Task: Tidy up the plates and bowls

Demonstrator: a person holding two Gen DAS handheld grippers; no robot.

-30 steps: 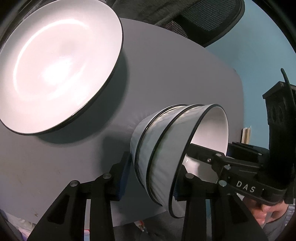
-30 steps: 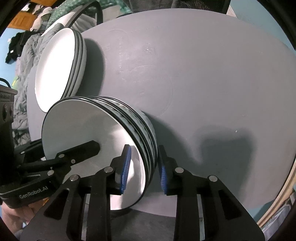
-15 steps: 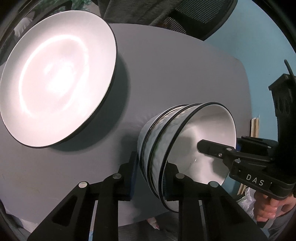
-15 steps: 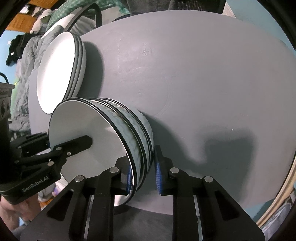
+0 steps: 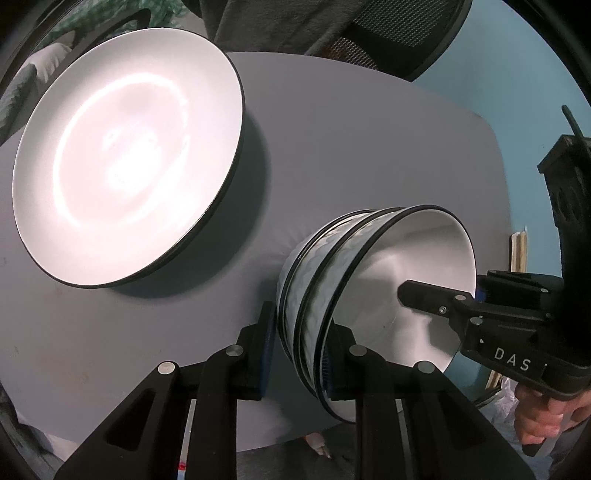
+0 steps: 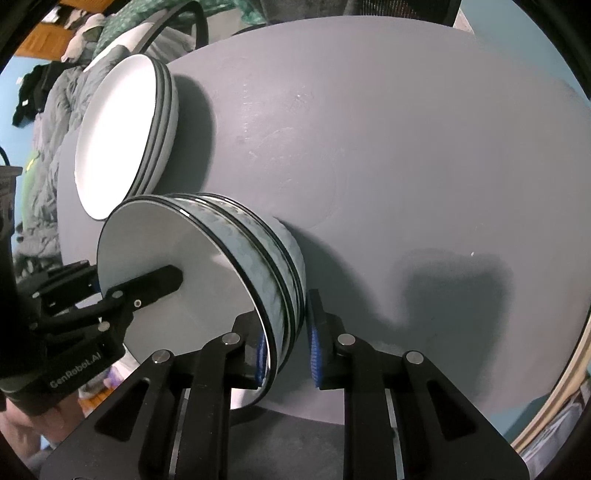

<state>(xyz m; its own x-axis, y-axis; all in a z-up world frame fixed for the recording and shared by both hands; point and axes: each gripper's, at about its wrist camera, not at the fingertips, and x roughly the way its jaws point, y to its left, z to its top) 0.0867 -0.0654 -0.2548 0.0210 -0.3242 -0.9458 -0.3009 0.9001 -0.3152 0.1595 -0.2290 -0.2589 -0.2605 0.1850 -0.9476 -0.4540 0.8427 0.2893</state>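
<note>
Three nested white bowls (image 5: 332, 266) with black rims stand on the grey round table (image 5: 369, 147), near its front edge. My left gripper (image 5: 300, 356) is shut on the stack's near wall, one pad outside and one inside the top bowl. My right gripper (image 6: 287, 356) is shut on the opposite wall of the same bowls (image 6: 236, 236) in the same way. One finger of the right gripper (image 5: 428, 299) shows inside the bowl in the left wrist view. A stack of white plates (image 5: 129, 158) lies beside the bowls, also visible as plates (image 6: 114, 136) in the right wrist view.
A dark mesh office chair (image 5: 399, 33) stands behind the table. Grey bedding and clothes (image 6: 48, 122) lie beyond the table's left side. A hand (image 5: 543, 421) holds the right gripper's handle. Bare table surface (image 6: 406, 147) stretches right of the bowls.
Both grippers' jaws have narrowed onto the bowl stack's walls. The left gripper tilted slightly, so the plates sit further right in its view. The bowls stay on the table.
</note>
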